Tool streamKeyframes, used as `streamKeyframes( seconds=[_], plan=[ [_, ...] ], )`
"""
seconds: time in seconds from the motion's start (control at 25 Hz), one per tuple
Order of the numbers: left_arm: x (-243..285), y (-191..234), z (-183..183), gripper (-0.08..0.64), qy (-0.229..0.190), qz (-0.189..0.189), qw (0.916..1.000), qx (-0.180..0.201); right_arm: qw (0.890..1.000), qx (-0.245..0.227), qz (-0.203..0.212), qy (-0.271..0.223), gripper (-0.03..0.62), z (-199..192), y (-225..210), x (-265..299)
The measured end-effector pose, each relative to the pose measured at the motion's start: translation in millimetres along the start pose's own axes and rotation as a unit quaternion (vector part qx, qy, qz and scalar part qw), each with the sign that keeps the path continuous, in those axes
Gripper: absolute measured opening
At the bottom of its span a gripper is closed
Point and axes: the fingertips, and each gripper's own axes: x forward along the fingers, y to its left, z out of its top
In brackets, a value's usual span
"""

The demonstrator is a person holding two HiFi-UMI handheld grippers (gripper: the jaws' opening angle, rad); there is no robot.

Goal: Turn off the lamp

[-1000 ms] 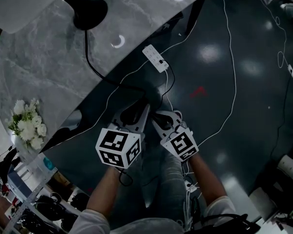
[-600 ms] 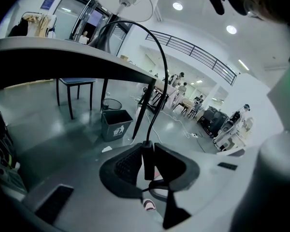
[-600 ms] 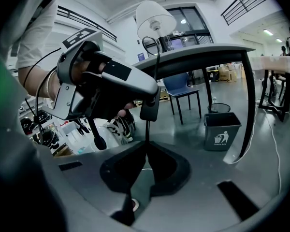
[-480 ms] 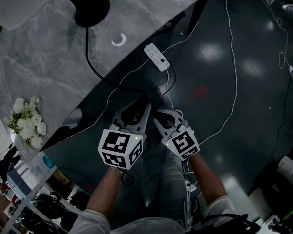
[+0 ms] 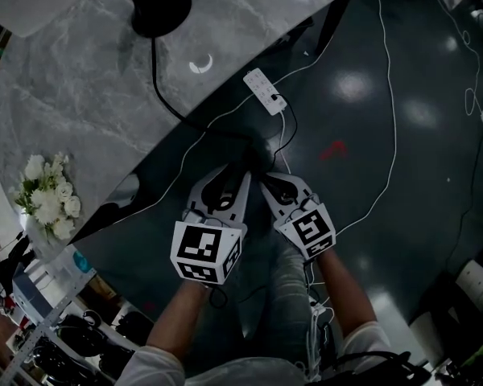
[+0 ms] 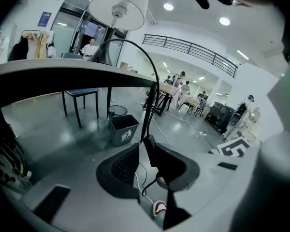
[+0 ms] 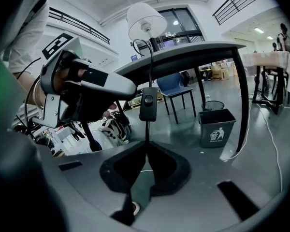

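The lamp has a white shade (image 7: 146,18) and a black base (image 5: 157,6) on the marble table (image 5: 80,135). Its shade shows no glow. A black cord (image 5: 165,95) runs from the base over the table edge down to both grippers. My right gripper (image 7: 146,144) is shut on the cord just below the inline switch (image 7: 148,100). My left gripper (image 6: 142,146) stands open around the switch (image 6: 149,151), which lies against the right finger with a slit left beside the other pad. In the head view the left gripper (image 5: 235,173) and right gripper (image 5: 267,182) meet tip to tip.
White flowers (image 5: 48,199) stand at the table's left edge. A white power strip (image 5: 264,93) and thin white cables (image 5: 386,135) lie on the dark floor. A grey trash bin (image 7: 216,128) stands under the table near its leg (image 7: 239,100).
Both grippers stay at the cord by the switch. Only the head view has drifted slightly.
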Motion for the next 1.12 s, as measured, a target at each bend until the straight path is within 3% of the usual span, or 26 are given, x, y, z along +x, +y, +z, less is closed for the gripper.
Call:
streamKeyframes(
  seconds=[0.2,0.28,0.36,0.68,0.84,1.12],
  plan=[
    [-11,17,-17,0.081,0.009,0.04,0.9991,-0.011,1.0,0.018,-0.015,0.006,0.015,-7,-6,6],
    [-13,26,-26,0.01,0.017,0.056,0.998,-0.021,1.0,0.019,-0.018,0.015,0.015,-12,-7,10],
    [-13,32,-34,0.008,0.025,0.066,0.9971,-0.028,0.999,0.022,-0.02,0.024,0.015,-18,-8,15],
    [-18,43,-53,0.008,0.038,0.069,0.9958,-0.046,0.994,0.071,-0.031,0.074,0.017,-46,-23,50],
    [-24,43,-54,0.008,0.041,0.063,0.9961,-0.046,0.992,0.094,-0.034,0.074,0.017,-49,-37,70],
    [-28,49,-56,0.008,0.041,0.063,0.9964,-0.04,0.993,0.077,-0.062,0.059,0.017,-30,-54,88]
  ],
)
